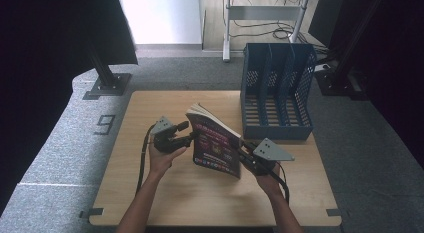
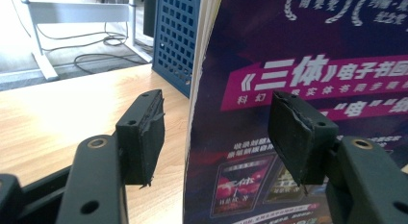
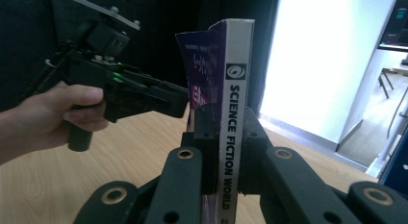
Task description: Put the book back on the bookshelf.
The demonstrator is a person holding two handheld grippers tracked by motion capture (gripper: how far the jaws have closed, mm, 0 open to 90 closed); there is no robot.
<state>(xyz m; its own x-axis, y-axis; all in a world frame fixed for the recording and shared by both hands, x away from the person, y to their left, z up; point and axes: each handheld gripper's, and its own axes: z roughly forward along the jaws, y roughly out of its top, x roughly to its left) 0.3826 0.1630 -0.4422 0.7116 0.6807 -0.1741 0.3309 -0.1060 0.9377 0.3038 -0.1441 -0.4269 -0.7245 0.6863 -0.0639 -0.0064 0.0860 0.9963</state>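
Jaws: your right gripper (image 3: 223,152) clamps the magazine (image 1: 216,143) spine; your left gripper (image 2: 216,132) gapes wide astride its page edge.

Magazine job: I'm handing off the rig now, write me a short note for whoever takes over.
Right gripper: shut on the magazine at its spine, holding it upright on the table.
Left gripper: open, fingers on either side of the magazine's page edge, not clamped.
Blue file rack: at the table's far right, behind the magazine; the slots in view look empty.
Done: magazine stood up and gripped.
Left: probably steady it with the left gripper, then slide it into a rack slot.
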